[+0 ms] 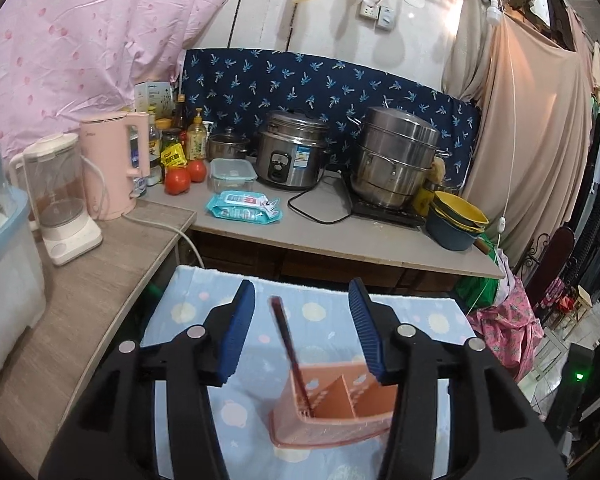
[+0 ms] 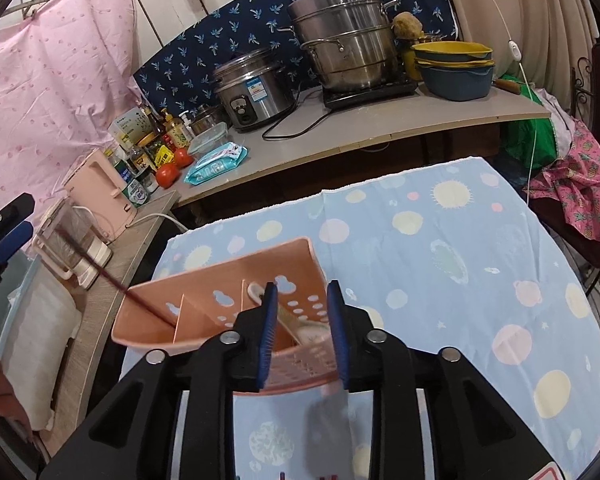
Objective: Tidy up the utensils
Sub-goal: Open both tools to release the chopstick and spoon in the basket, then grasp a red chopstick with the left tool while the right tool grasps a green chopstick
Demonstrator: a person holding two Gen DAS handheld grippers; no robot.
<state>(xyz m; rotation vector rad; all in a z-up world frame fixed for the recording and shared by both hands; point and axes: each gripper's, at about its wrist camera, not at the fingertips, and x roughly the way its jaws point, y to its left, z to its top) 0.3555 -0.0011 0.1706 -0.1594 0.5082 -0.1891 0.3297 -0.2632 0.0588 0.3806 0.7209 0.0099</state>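
A pink perforated utensil holder (image 1: 340, 404) (image 2: 220, 264) stands on the light blue dotted cloth (image 1: 204, 308) (image 2: 440, 240). A dark red chopstick (image 1: 286, 336) (image 2: 100, 272) leans in the holder's left compartment, blurred. It rises between the blue pads of my left gripper (image 1: 302, 292), which is open and not touching it. My right gripper (image 2: 302, 286) hangs over the holder's right compartment, open. A pale utensil (image 2: 256, 291) lies in that compartment between the jaws, and the pads do not press on it. The left gripper's fingers (image 2: 8, 232) show at the far left of the right wrist view.
Behind the cloth runs a counter with a rice cooker (image 1: 290, 156), a steamer pot (image 1: 396, 156), stacked bowls (image 1: 456, 216), a wipes pack (image 1: 244, 206) and tomatoes (image 1: 178, 180). A pink kettle (image 1: 112, 164), a blender (image 1: 60, 196) and a plastic bin (image 1: 4, 264) stand left. Clothes hang right.
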